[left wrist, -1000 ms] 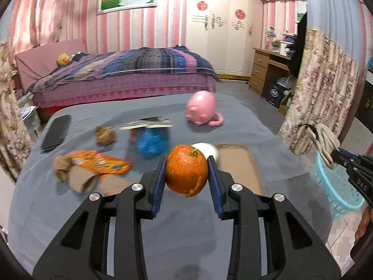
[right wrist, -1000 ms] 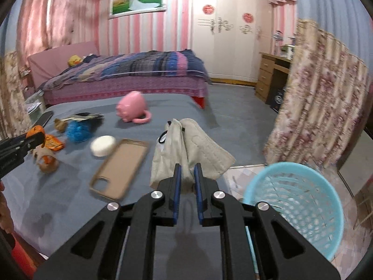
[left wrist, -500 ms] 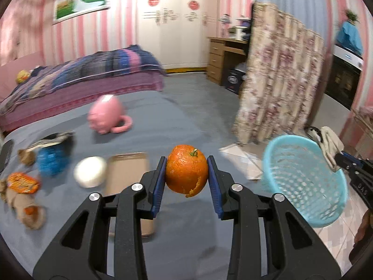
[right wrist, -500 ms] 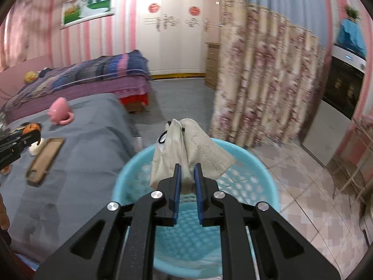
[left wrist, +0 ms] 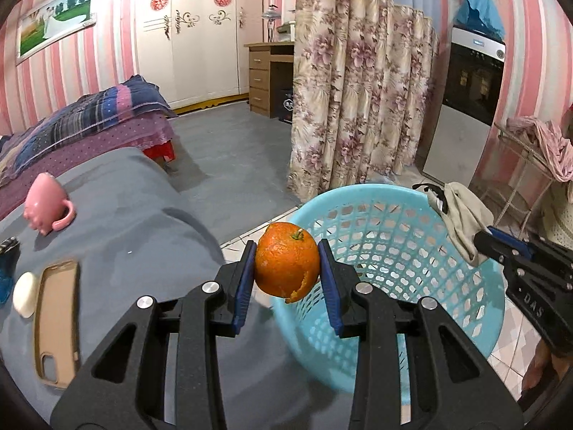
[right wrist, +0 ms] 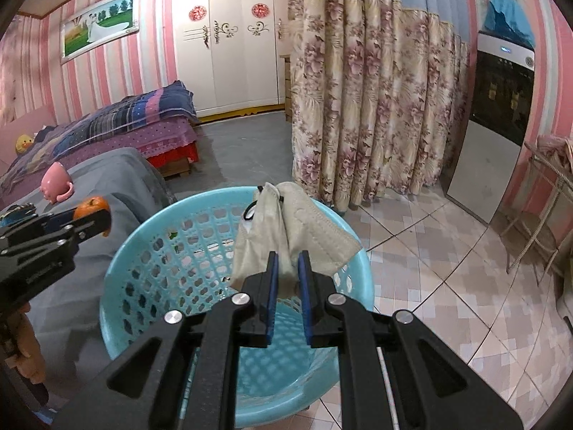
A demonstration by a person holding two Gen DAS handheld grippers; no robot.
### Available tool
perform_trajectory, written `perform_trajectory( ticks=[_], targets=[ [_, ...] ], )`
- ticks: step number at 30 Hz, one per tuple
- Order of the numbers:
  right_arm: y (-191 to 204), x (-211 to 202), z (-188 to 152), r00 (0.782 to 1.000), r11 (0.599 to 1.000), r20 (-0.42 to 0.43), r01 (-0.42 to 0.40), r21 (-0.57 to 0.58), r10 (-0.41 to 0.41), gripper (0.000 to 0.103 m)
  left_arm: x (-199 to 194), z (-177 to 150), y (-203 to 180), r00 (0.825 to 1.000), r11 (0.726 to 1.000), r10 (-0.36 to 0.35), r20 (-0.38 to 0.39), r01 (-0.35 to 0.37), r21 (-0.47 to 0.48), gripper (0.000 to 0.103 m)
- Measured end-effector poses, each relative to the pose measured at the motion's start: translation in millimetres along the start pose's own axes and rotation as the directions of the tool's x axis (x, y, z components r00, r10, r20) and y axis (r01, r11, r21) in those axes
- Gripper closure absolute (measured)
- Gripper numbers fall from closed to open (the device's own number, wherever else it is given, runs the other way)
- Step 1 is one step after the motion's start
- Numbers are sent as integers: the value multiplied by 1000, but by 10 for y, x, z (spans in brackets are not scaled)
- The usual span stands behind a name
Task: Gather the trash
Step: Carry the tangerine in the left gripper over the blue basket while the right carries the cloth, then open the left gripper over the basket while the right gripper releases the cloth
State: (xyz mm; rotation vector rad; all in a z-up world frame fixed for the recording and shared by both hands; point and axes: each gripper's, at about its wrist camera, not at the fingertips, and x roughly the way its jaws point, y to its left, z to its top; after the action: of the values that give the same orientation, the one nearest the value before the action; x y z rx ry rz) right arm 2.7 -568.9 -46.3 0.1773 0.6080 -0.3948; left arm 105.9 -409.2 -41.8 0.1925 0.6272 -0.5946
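the orange (left wrist: 286, 258) has a dimpled, faintly shiny peel, torn at its lower edge. the basket (right wrist: 150, 236) is smooth light-blue plastic with a lattice of holes. the face mask (right wrist: 297, 229) is soft, matt beige cloth. each tool (left wrist: 286, 279) (right wrist: 285, 286) is matt black plastic with bright metal screws and blue ribbed pads. a matt grey cloth (left wrist: 136, 222) covers the worktop; the mug (left wrist: 46, 208) is glossy pink.

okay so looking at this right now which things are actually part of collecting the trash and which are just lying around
Part of the job:
- orange, clamped in the left gripper
- face mask, pinched in the right gripper
- blue basket, where the trash goes

Just lying about on the grey cloth:
- pink mug
- tan phone case
- white oval object
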Motion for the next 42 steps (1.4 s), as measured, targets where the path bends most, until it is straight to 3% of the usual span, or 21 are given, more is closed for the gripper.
perform_trajectory(
  ticks=[4,6,8,10,20,30,32,33,34,36,39,42],
  targets=[
    [-33,23,-60,1000,1000,-5,4,15,-4,91,39,63,-114,1000,1000,4,8,-4,27,69],
    [-40,31,-52,1000,1000,-3,9,14,-9,91,57,96,-150,1000,1000,-10,9,10,25,64],
    [-50,29,-35,1000,1000,2,9,16,-9,91,51,139,-169,1000,1000,-15,18,14,21,40],
    [-50,22,-31,1000,1000,3,8,18,-8,91,37,170,-172,999,1000,-2,36,2,15,29],
    [33,91,-85,1000,1000,-17,11,7,-11,91,-86,142,173,996,996,80,43,-79,-37,14],
    [326,169,-57,1000,1000,-13,-14,4,14,85,-328,40,634,986,982,163,43,-158,-103,9],
    [380,192,-52,1000,1000,-12,2,2,-2,69,-407,-7,725,984,979,171,46,-165,-117,8],
    [403,198,-49,1000,1000,-5,9,2,-9,51,-431,-18,752,984,979,175,45,-168,-118,8],
    [423,197,-49,1000,1000,1,11,2,-11,41,-468,-40,788,983,978,180,45,-173,-117,8],
    [482,187,-50,1000,1000,15,26,-9,-26,36,-567,-56,867,980,975,193,54,-186,-120,8],
    [560,141,-62,998,998,40,55,-20,-54,14,-686,-80,982,978,972,202,58,-193,-134,7],
    [622,89,-76,994,995,64,93,-26,-91,7,-823,-120,1126,975,967,214,65,-202,-156,6]
  ],
)
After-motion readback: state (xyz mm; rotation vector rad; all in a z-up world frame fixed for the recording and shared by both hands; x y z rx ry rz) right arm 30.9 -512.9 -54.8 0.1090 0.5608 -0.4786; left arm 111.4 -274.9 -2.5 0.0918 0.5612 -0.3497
